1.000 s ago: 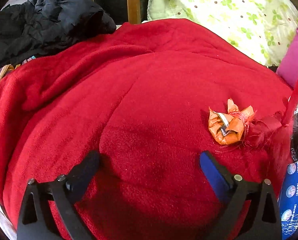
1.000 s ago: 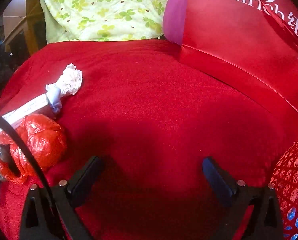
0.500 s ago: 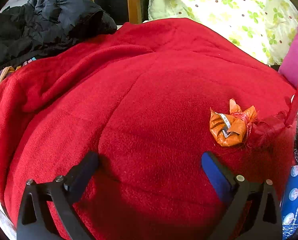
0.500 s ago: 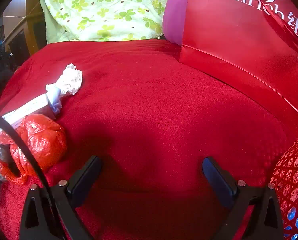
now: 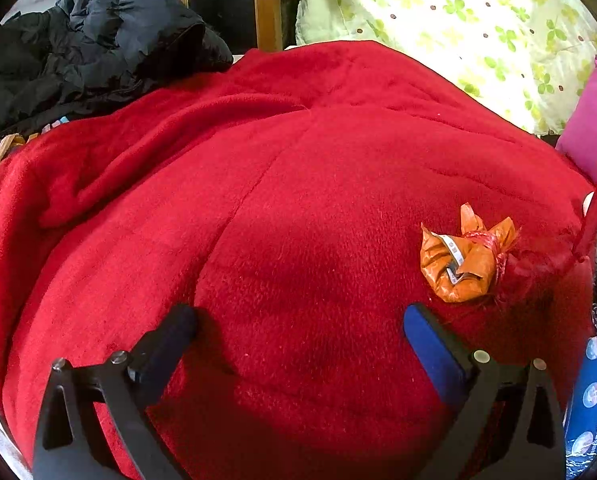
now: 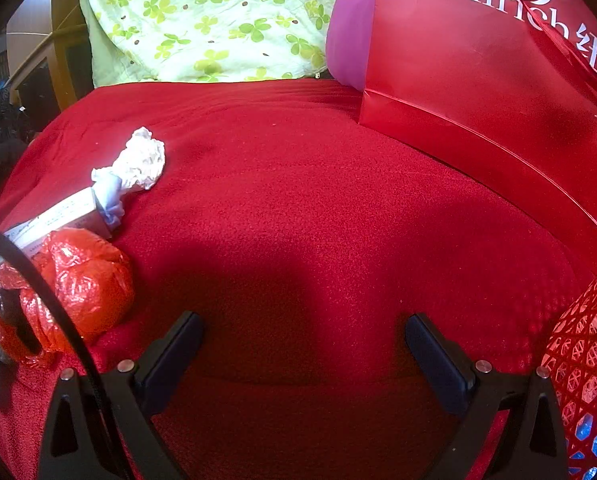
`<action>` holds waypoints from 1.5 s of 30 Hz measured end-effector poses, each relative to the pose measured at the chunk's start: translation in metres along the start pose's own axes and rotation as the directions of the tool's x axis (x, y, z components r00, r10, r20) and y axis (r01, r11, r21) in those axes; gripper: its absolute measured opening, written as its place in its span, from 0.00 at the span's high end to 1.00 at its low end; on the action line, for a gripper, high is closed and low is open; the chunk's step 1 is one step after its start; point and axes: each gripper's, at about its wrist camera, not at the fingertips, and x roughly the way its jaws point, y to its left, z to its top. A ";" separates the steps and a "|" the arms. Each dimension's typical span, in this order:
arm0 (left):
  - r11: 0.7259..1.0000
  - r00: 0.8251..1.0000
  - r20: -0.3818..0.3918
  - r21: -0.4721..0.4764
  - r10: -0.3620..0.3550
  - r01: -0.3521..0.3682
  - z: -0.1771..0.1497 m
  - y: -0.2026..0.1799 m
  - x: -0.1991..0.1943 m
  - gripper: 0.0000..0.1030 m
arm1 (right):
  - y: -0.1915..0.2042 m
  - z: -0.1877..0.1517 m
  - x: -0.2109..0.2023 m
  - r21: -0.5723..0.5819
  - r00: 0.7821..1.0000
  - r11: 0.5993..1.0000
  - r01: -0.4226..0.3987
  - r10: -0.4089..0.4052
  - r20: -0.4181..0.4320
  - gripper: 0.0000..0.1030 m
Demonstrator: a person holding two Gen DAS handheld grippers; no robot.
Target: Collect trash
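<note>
A crumpled orange wrapper [image 5: 464, 258] lies on the red blanket [image 5: 258, 200], just beyond my left gripper's right finger. My left gripper [image 5: 298, 326] is open and empty over the blanket. In the right wrist view a crumpled white tissue [image 6: 142, 160], a small white box [image 6: 54, 220] and a crumpled red plastic bag [image 6: 78, 280] lie on the blanket at the left. My right gripper [image 6: 304, 330] is open and empty, to the right of them. A red paper bag [image 6: 498, 80] stands at the right.
A black jacket [image 5: 90, 52] lies at the back left by a wooden cabinet [image 5: 238, 4]. A green floral pillow [image 6: 202, 20] and a pink cushion [image 6: 348, 28] sit at the back. A red mesh basket [image 6: 582, 360] is at the right edge. A blue packet [image 5: 590, 400] is at the lower right.
The left gripper has shifted slightly; the orange wrapper sits a little lower and further right in its view. The right wrist view is unchanged.
</note>
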 end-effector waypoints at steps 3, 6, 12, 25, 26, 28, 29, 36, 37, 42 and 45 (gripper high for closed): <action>1.000 1.000 0.002 0.000 -0.001 0.001 0.000 0.000 0.000 0.00 | 0.000 0.000 0.000 0.000 1.000 1.000 -0.001 0.001 0.000 0.00; 1.000 1.000 0.002 -0.001 -0.002 0.002 0.000 0.000 0.000 0.00 | 0.001 -0.001 0.001 0.000 1.000 1.000 -0.001 0.001 0.000 0.00; 1.000 1.000 -0.002 -0.007 -0.008 0.008 0.000 0.001 -0.001 0.00 | 0.001 -0.001 0.000 -0.001 1.000 1.000 -0.002 0.002 0.003 0.00; 1.000 1.000 -0.011 -0.010 -0.012 0.012 0.000 0.001 -0.002 0.00 | 0.001 -0.001 0.000 -0.001 1.000 1.000 -0.003 0.003 0.003 0.00; 1.000 1.000 -0.011 -0.010 -0.012 0.012 0.000 0.001 -0.002 0.00 | 0.000 -0.001 0.001 -0.001 1.000 1.000 -0.003 0.003 0.003 0.00; 1.000 1.000 -0.011 -0.010 -0.012 0.011 0.000 0.001 -0.002 0.00 | 0.001 -0.001 0.001 -0.001 1.000 1.000 -0.003 0.003 0.003 0.00; 1.000 1.000 -0.011 -0.010 -0.012 0.011 0.000 0.001 -0.002 0.00 | 0.000 -0.001 0.001 -0.001 1.000 1.000 -0.003 0.003 0.003 0.00; 1.000 1.000 -0.011 -0.011 -0.013 0.013 -0.001 0.002 -0.004 0.00 | 0.001 -0.001 0.001 -0.001 1.000 1.000 -0.003 0.003 0.003 0.00; 1.000 1.000 -0.011 -0.011 -0.013 0.013 -0.001 0.002 -0.004 0.00 | 0.000 -0.001 0.001 -0.001 1.000 1.000 -0.003 0.003 0.003 0.00; 1.000 1.000 -0.012 -0.011 -0.013 0.013 -0.002 0.002 -0.004 0.00 | 0.000 -0.001 0.001 -0.001 1.000 1.000 -0.003 0.003 0.003 0.00; 1.000 1.000 -0.012 -0.013 -0.016 0.015 -0.001 0.003 -0.003 0.00 | 0.000 -0.001 0.002 0.000 1.000 1.000 -0.004 0.004 0.004 0.00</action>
